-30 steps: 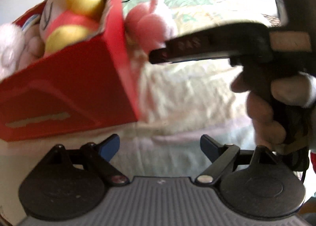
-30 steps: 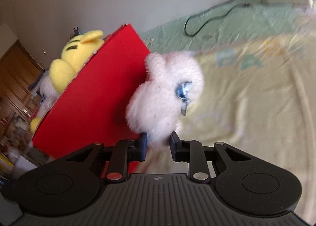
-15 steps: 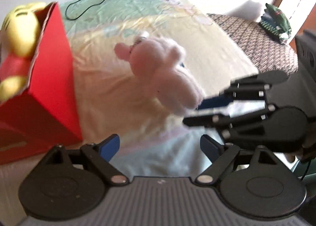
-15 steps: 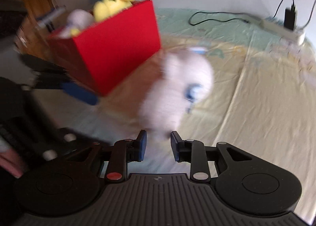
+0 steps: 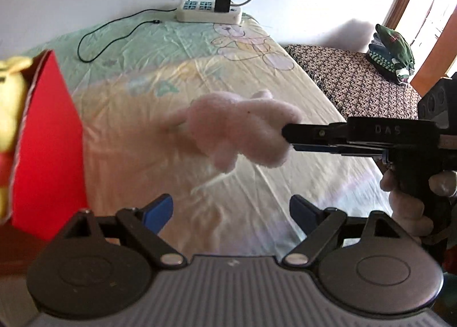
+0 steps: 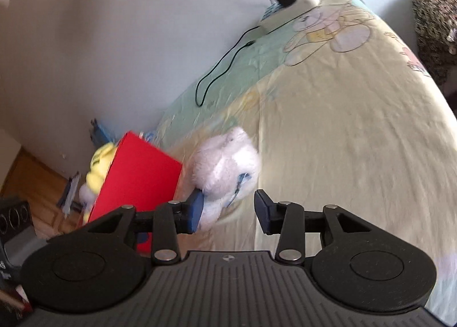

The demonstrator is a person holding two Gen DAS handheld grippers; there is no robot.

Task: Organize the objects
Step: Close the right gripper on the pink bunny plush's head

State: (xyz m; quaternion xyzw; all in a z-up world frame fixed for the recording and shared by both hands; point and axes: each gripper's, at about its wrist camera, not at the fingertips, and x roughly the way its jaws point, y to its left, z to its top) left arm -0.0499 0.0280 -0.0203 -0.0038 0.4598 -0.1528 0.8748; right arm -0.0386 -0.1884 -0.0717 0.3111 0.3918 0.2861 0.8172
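Note:
A pale pink plush toy (image 5: 237, 132) lies just off the yellow bedsheet (image 5: 160, 92), right of the red box (image 5: 48, 138). My right gripper (image 6: 228, 212) is open; its left fingertip touches the plush (image 6: 225, 167), the right one stands apart. In the left wrist view the right gripper (image 5: 288, 138) reaches the plush from the right. My left gripper (image 5: 231, 209) is open and empty, in front of the plush. The red box (image 6: 137, 175) holds a yellow plush (image 6: 100, 164).
A white power strip (image 5: 208, 12) with a black charger and cable lies at the bed's far end by the wall. A patterned stool (image 5: 348, 75) with folded green clothes (image 5: 391, 52) stands at right. Wooden floor (image 6: 37, 187) lies left of the box.
My right gripper's jaws have opened and let go of the pink plush, after carrying it away from the box's side. The left gripper's view swung right, away from the box.

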